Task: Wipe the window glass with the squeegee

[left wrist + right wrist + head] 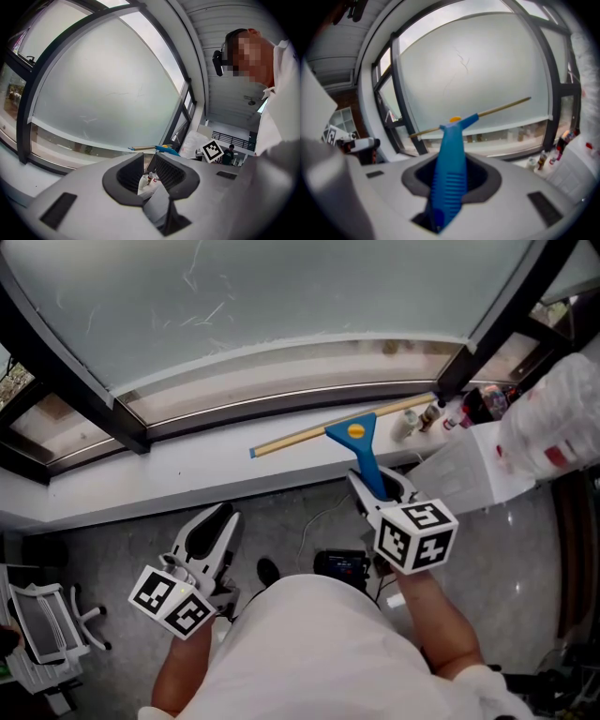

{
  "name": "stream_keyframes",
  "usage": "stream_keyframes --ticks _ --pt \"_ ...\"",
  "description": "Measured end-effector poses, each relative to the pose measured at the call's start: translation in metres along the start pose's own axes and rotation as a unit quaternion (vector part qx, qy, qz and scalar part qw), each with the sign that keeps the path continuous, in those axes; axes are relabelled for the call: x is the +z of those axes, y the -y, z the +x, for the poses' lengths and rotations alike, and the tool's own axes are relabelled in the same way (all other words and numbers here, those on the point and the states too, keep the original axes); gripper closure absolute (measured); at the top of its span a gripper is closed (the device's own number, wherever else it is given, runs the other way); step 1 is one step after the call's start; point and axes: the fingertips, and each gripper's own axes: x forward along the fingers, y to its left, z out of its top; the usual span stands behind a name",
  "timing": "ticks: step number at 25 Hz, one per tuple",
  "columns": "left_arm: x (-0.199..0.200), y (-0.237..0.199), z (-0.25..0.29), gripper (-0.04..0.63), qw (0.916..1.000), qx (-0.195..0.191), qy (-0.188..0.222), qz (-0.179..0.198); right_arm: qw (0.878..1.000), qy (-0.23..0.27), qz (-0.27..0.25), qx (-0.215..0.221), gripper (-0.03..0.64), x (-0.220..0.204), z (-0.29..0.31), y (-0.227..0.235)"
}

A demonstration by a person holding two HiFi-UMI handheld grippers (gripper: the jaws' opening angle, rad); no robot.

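Window glass (281, 296) ahead — squeegee (362, 448) handle toward it, blade crosswise

Ribbed, slightly glossy blue plastic on the squeegee (364, 451) handle, brass-coloured rail up top. The window glass (281, 287) looks frosted, matt. Dark, smooth metal frame (70, 367); polished stone floor (300, 512).

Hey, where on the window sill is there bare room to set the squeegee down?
The white sill is bare from the dark frame post rightward to the left tip of the squeegee blade. The right end is crowded with small bottles.
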Motion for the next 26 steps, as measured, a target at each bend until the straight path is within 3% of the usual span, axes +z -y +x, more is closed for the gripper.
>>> stream_keyframes --ticks 26 --pt "-0.006 0.004 0.028 0.494 0.9996 -0.022 -0.019 -0.003 1.0 0.01 -0.013 -0.019 0.486 0.008 0.004 0.011"
